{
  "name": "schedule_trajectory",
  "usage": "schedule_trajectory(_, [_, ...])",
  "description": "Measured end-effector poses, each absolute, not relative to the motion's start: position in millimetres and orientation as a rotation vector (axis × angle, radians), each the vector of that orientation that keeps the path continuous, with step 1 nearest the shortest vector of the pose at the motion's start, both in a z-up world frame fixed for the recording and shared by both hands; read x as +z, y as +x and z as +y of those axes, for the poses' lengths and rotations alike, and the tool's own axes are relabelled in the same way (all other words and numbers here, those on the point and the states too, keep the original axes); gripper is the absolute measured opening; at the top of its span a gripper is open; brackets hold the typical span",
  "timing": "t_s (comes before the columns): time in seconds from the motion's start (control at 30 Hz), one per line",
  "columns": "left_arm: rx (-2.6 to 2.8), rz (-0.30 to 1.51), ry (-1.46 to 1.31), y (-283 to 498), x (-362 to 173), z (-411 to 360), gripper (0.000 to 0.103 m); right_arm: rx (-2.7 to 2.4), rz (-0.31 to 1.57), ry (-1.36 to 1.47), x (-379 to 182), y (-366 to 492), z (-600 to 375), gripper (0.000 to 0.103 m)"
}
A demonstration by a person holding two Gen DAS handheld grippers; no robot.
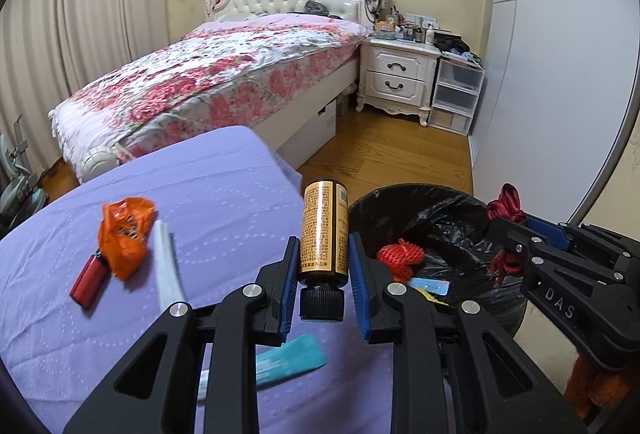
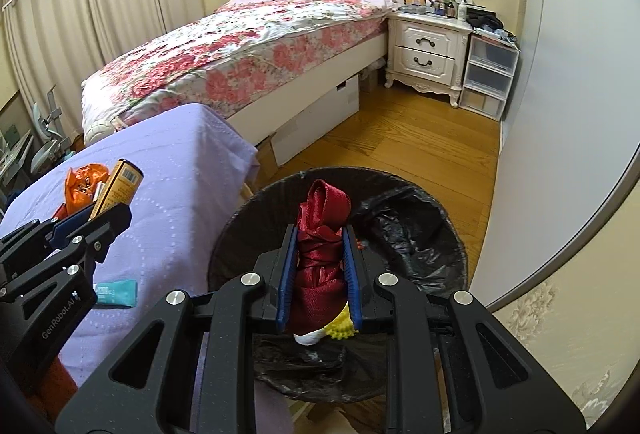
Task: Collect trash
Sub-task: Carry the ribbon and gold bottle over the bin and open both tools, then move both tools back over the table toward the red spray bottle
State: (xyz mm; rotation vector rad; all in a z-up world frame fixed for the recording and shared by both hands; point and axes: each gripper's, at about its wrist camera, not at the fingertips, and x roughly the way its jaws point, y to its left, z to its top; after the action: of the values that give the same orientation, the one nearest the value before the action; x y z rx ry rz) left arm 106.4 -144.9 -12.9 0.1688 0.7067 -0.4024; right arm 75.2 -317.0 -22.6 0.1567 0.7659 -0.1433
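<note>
My left gripper [image 1: 323, 250] is shut on an amber bottle [image 1: 324, 230] with a gold label and a black cap, held over the edge of the purple-covered surface [image 1: 224, 185] beside the bin. My right gripper [image 2: 320, 234] is shut on a dark red ribbon bundle [image 2: 322, 234], held above the black-lined trash bin [image 2: 416, 193]. In the left wrist view the bin [image 1: 404, 193] holds a red net [image 1: 400, 258] and other scraps, and the right gripper [image 1: 504, 234] hangs over its far side with the red ribbon [image 1: 506, 203].
On the purple cover lie an orange wrapper [image 1: 124, 234], a red lighter [image 1: 90, 280], a white strip [image 1: 168, 266] and a teal packet [image 1: 288, 360]. A floral bed [image 1: 208, 81], a white nightstand [image 1: 396, 73] and wooden floor [image 2: 408, 137] lie beyond.
</note>
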Motion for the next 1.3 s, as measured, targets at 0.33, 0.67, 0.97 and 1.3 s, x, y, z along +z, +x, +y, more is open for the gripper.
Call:
schedule_trajectory(0.33, [-0.418,0.726,0.244,116,-27,-189,0.028,-0.172,0.796,0.189,-40,84,-339,0.025])
schedule_trajectory(0.67, [-0.372,0.741,0.241,122,-37,-186,0.065,-0.214,0.806,0.205,-49,84,-350,0.035])
schedule_trajectory(0.97, [-0.342,0.728,0.203,119,-27,-168,0.070,-0.223,0.800,0.204,-47,82,-349,0.047])
schedule_trajectory(1.3, [-0.282,0.693,0.172,110,-14,-132,0.072,-0.191,0.783,0.198,-36,78,-329,0.050])
